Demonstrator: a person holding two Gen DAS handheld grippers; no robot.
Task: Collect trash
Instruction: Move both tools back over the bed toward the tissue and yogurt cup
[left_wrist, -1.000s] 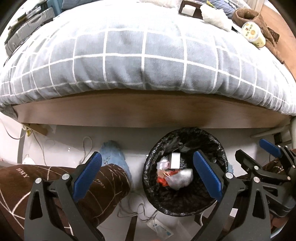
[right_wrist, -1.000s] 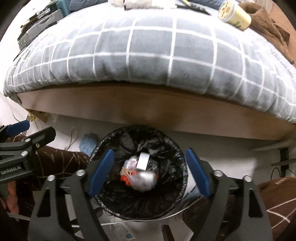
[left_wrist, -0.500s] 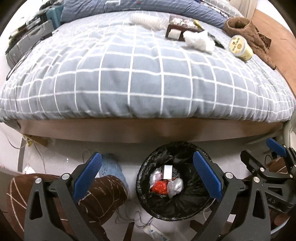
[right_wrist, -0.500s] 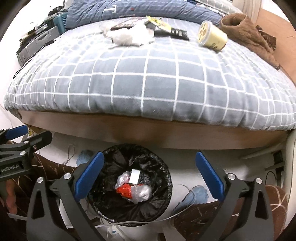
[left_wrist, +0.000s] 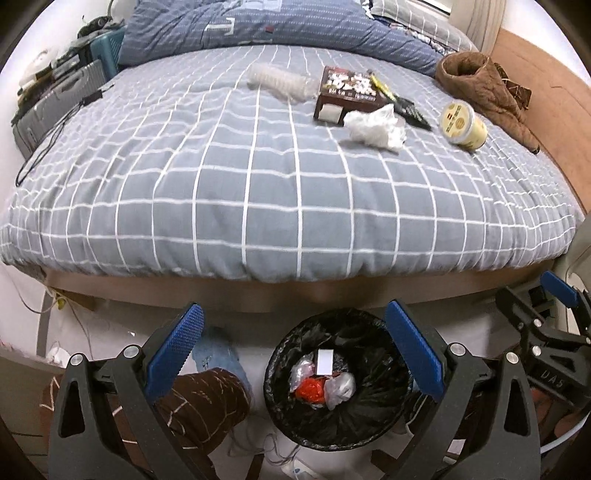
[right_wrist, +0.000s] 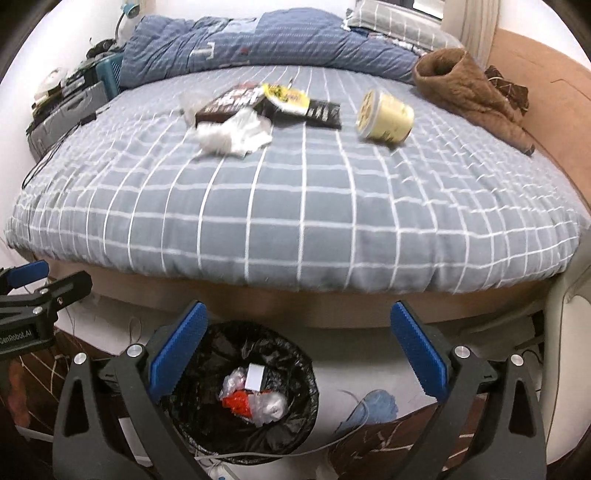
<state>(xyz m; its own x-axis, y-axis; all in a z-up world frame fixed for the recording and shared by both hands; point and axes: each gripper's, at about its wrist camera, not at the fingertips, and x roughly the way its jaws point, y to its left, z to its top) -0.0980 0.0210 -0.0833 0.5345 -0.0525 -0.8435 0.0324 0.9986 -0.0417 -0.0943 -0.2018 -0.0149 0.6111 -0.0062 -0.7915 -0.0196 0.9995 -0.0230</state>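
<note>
On the floor at the foot of the bed, the trash bin with its black liner already holds a few things: a red wrapper, a small white card and some clear crumpled plastic, so part of the collecting looks done. The left tongs hang above the bin with their blue pads spread wide and nothing between them. Up on the checked bedspread the rest of the litter is waiting, reading from left to right: a clear ribbed plastic tray, a dark brown box with a black-and-yellow wrapper against its far side, a crumpled white tissue just in front of the box, and a pale yellow tub lying on its side near the brown garment. That garment does not look like rubbish, though this is only a judgement. The right tongs have just been opening and now stand fully spread and empty, with the bin below their left pad. By the look of it, about five pieces are left to fetch from the far half of the bed, well apart from the bin.
</note>
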